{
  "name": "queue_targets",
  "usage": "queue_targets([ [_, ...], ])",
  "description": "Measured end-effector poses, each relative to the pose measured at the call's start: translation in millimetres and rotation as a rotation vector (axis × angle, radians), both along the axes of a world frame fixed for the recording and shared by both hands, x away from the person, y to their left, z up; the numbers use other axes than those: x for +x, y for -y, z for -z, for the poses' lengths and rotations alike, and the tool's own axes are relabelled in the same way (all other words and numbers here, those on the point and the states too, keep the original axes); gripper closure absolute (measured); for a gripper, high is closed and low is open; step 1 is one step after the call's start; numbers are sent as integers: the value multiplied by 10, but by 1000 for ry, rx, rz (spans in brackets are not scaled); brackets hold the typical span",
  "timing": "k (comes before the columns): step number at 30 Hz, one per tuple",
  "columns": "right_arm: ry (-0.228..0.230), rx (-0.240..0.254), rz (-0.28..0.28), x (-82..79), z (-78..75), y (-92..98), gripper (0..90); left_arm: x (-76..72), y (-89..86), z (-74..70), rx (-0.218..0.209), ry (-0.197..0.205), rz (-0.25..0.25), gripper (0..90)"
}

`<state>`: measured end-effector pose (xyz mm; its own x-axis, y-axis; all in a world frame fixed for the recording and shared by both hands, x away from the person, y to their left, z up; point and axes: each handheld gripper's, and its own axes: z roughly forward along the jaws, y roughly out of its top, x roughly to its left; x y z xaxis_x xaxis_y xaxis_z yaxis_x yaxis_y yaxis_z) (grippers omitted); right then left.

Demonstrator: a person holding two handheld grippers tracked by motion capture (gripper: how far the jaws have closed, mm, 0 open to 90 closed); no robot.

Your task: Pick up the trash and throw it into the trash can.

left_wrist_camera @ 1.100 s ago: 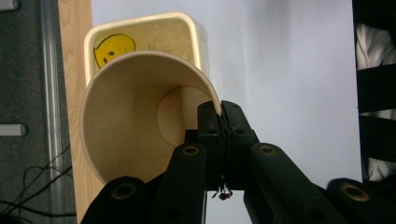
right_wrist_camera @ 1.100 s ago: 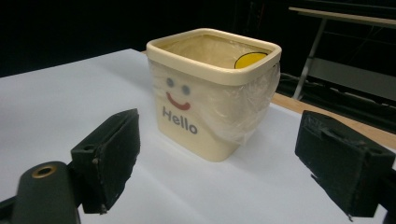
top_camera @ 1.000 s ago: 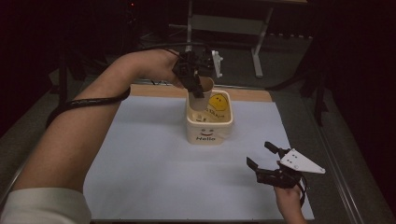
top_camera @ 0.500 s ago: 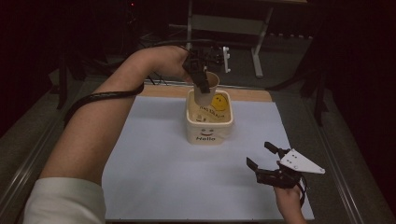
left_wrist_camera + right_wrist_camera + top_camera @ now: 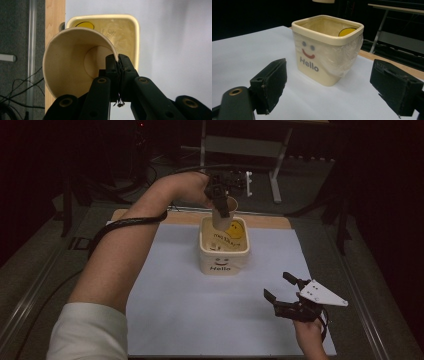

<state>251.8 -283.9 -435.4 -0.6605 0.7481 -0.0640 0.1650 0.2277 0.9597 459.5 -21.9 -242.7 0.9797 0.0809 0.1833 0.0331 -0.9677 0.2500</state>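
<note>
A dark room surrounds a table covered with a white sheet (image 5: pixel 180 310), a strip of bare wood showing along its far edge. Near the far middle of the sheet stands a cream square bin (image 5: pixel 224 257) lined with clear plastic film; its front carries two dot eyes, a red smile and the word "Hello" (image 5: pixel 309 63), and a yellow round face mark shows on the inside of its back wall.

The left gripper (image 5: pixel 220 202) is clenched on the rim of a plain tan paper cup (image 5: pixel 75 62), holding it tilted just above the bin's far side. The cup's inside looks bare.

The right gripper (image 5: pixel 282 287) rests near the sheet's near right corner, jaws spread wide, grasping nothing.
</note>
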Motion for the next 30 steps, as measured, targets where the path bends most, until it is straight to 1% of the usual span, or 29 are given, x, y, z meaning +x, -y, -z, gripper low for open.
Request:
queue_targets([
  [1, 1, -1, 1, -4, -4, 0, 141, 31, 11, 41, -4, -10, -8, 882],
  [2, 1, -1, 1, -4, -4, 0, 141, 31, 11, 41, -4, -10, -8, 865],
  [3, 0, 0, 0, -3, -2, 2, 141, 36, 17, 56, -17, -4, -14, 757],
  [4, 0, -1, 1, -3, -2, 1, 141, 55, 23, 60, -20, -10, -35, 723],
  [5, -1, 0, 0, -2, -1, 2, 141, 59, 18, 75, -26, -47, -39, 676],
  [6, -1, 0, 0, -2, -1, 2, 141, 59, 18, 75, -26, -47, -39, 626],
  [8, 0, -1, 0, -1, 0, 1, 141, 46, 10, 82, -21, -55, -47, 562],
  [9, -1, -1, -1, -1, -1, 1, 141, 36, 0, 77, -24, -48, -48, 562],
  [10, -2, 1, 0, -1, -2, -1, 141, 29, -14, 70, -34, -60, -50, 550],
  [11, -2, 1, 0, -1, -2, -1, 140, -2, -46, 55, -49, -53, -51, 521],
  [12, -2, 1, 0, -1, -2, -1, 140, -2, -46, 55, -49, -53, -51, 511],
  [13, -3, 1, -1, -2, -2, -4, 141, -20, -84, 31, -60, -55, -53, 509],
  [14, -3, 1, -1, -2, -2, -4, 141, -20, -84, 31, -60, -55, -53, 483],
  [15, -2, 1, -1, -2, -2, -6, 141, -41, -112, 25, -65, -48, -62, 483],
  [16, -2, 0, -1, -2, -2, -8, 141, -49, -127, 21, -68, -49, -63, 465],
  [17, -3, 0, -2, -1, -1, -11, 141, -72, -165, 12, -77, -54, -65, 430],
  [19, -2, -2, -2, 0, -1, -12, 141, -85, -187, 6, -80, -60, -69, 428],
  [20, -6, 0, -1, -4, -2, -19, 141, -104, -209, 3, -84, -58, -70, 375],
  [21, -6, 1, -1, -5, -1, -20, 141, -133, -252, -3, -98, -63, -79, 373],
  [22, -6, 1, -1, -5, -1, -20, 141, -133, -252, -3, -98, -63, -79, 335],
  [23, -8, 1, -1, -6, -1, -25, 141, -163, -293, -3, -103, -50, -90, 299],
  [24, -8, 1, -1, -6, -1, -25, 141, -163, -293, -3, -103, -50, -90, 294],
  [25, -7, 1, -3, -5, 0, -29, 141, -182, -342, 1, -106, -62, -99, 273],
  [26, -7, 1, -3, -5, 0, -29, 141, -182, -342, 1, -106, -62, -99, 255],
  [27, -7, -1, -3, -3, 2, -33, 141, -208, -389, 14, -102, -46, -112, 247],
  [28, -7, -2, -2, -3, 2, -34, 141, -220, -417, 20, -110, -50, -116, 243],
  [30, -6, -1, -2, -3, 2, -34, 141, -234, -443, 24, -111, -46, -116, 226],
])
